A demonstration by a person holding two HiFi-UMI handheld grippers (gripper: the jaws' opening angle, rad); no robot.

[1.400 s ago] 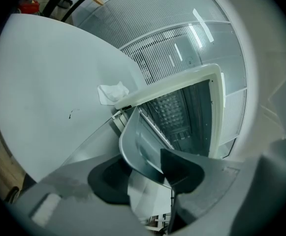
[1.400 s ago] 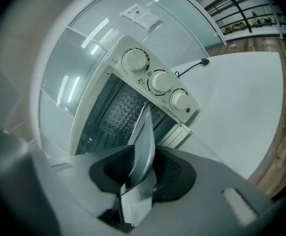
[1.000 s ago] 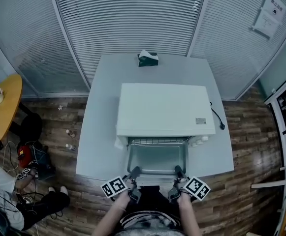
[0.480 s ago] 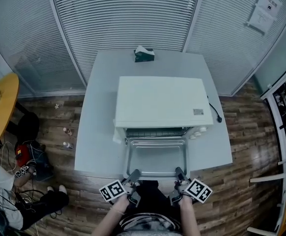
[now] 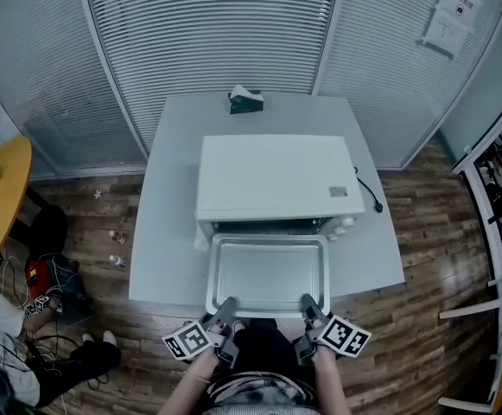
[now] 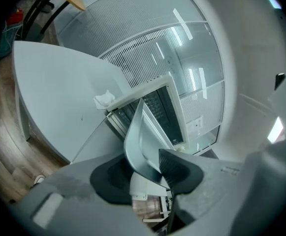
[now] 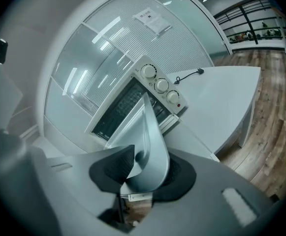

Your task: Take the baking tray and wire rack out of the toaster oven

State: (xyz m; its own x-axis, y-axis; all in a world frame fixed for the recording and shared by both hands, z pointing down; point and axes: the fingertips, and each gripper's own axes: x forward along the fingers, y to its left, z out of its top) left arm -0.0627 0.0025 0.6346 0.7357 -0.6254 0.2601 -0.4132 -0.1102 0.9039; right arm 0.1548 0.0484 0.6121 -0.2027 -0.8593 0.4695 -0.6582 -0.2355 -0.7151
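**Head view.** Baking tray: drawn farther out of the toaster oven than a second ago. Nearly its whole pan now shows, with the far edge at the oven mouth and the near edge past the front of the table. Left gripper and right gripper: one at each near corner, as before.

**Left gripper view.** Jaws partly closed, pads clamped on the tray's rim at its corner; gripper carries that side.

**Right gripper view.** Jaws narrowly parted, pads pressed on the tray rim; gripper holds the other corner. Oven knobs behind.
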